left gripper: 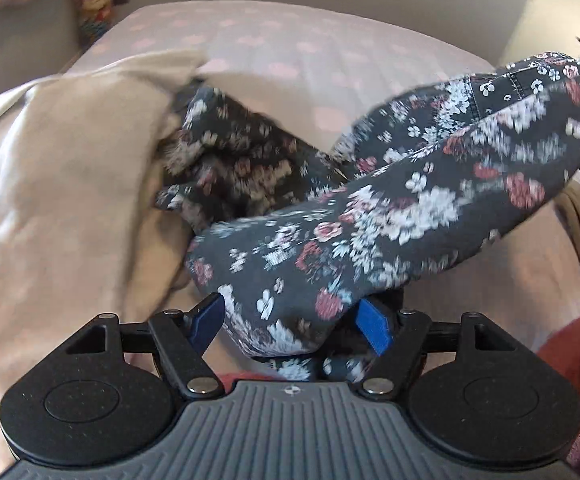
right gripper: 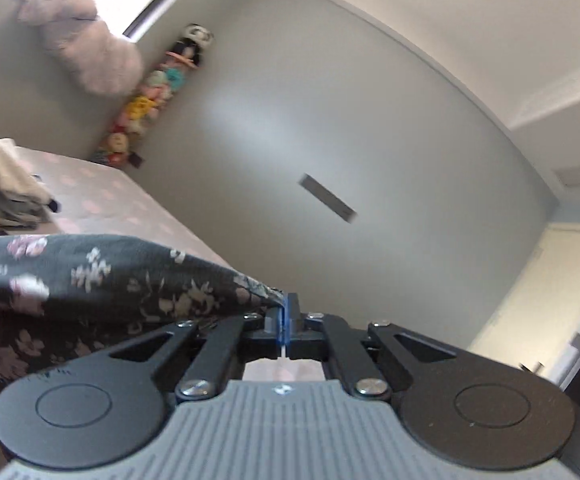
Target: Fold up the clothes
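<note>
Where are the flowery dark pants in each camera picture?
Left wrist view: the flowery dark pants stretch from the middle bottom up to the right edge, passing between the open blue fingers.
Right wrist view: the pants fill the lower left, their edge pinched in the shut right hand-held gripper.
Shared landmark: the column of colourful toys on the wall by the bed.

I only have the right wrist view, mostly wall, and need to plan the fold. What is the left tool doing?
Observer: The left tool is open, with the floral garment between its fingers, which do not press it.
Operator: Where does the cloth run beyond my view?
Observer: It stretches from the left tool up to the right, above the bed.
Operator: Anything else there?
Observer: A beige garment lies left of the floral one.
</note>
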`<state>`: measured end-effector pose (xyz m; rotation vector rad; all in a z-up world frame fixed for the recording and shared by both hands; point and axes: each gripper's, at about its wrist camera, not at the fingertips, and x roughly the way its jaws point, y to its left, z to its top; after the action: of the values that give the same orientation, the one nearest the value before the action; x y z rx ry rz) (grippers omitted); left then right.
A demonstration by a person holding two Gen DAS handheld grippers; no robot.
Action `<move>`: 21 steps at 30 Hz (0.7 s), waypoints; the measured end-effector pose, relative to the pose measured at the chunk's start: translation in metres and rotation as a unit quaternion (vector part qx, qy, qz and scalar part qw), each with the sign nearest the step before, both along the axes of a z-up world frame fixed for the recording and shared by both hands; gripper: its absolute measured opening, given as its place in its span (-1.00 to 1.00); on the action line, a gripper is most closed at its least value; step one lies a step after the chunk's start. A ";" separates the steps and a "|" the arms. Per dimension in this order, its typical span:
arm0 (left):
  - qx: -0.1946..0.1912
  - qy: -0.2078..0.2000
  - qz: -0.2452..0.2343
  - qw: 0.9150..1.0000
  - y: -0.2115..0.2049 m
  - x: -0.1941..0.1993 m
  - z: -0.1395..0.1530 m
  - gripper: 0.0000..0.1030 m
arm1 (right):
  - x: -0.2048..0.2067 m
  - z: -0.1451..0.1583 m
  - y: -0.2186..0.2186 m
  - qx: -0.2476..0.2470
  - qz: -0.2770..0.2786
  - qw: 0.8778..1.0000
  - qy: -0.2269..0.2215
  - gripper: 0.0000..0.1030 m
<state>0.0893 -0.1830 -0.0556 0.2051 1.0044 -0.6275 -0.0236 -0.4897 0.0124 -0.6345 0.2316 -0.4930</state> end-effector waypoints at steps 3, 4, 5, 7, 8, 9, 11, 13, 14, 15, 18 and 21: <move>0.000 -0.004 -0.042 0.999 -0.033 -0.012 0.002 0.37 | -0.036 0.010 -0.028 -0.005 -0.059 0.998 -0.009 -0.97; -0.003 0.000 -0.057 0.998 -0.043 -0.016 0.001 0.37 | -0.049 0.013 -0.037 -0.005 -0.078 0.997 -0.009 -0.97; -0.005 0.004 -0.073 0.997 -0.054 -0.021 0.000 0.37 | -0.062 0.015 -0.046 -0.004 -0.096 0.995 -0.008 -0.98; -0.002 0.012 -0.110 0.994 -0.078 -0.032 -0.007 0.37 | -0.085 0.015 -0.063 -0.004 -0.132 0.991 -0.005 -0.97; 0.001 0.016 -0.127 0.992 -0.092 -0.040 -0.011 0.37 | -0.097 0.014 -0.072 -0.004 -0.150 0.989 -0.003 -0.97; 0.004 0.021 -0.143 0.990 -0.104 -0.047 -0.016 0.37 | -0.108 0.014 -0.081 -0.003 -0.168 0.986 0.000 -0.97; 0.010 0.034 -0.172 0.984 -0.129 -0.066 -0.031 0.37 | -0.126 0.009 -0.098 0.003 -0.195 0.981 0.009 -0.97; 0.021 0.050 -0.194 0.979 -0.150 -0.077 -0.046 0.37 | -0.138 0.001 -0.109 0.010 -0.214 0.977 0.019 -0.97; 0.029 0.057 -0.204 0.977 -0.160 -0.082 -0.055 0.37 | -0.144 -0.003 -0.113 0.012 -0.222 0.975 0.024 -0.97; 0.039 0.063 -0.212 0.974 -0.170 -0.086 -0.065 0.37 | -0.148 -0.006 -0.117 0.015 -0.226 0.974 0.027 -0.97; 0.076 0.071 -0.235 0.966 -0.193 -0.095 -0.093 0.37 | -0.146 -0.017 -0.122 0.022 -0.231 0.972 0.037 -0.97; 0.114 0.065 -0.244 0.961 -0.203 -0.096 -0.121 0.37 | -0.153 -0.022 -0.125 0.030 -0.231 0.972 0.037 -0.97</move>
<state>-0.0069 -0.3855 -0.1769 0.6352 1.1623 -0.9825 -0.1767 -0.6150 -0.0096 -0.5401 0.4688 -0.9085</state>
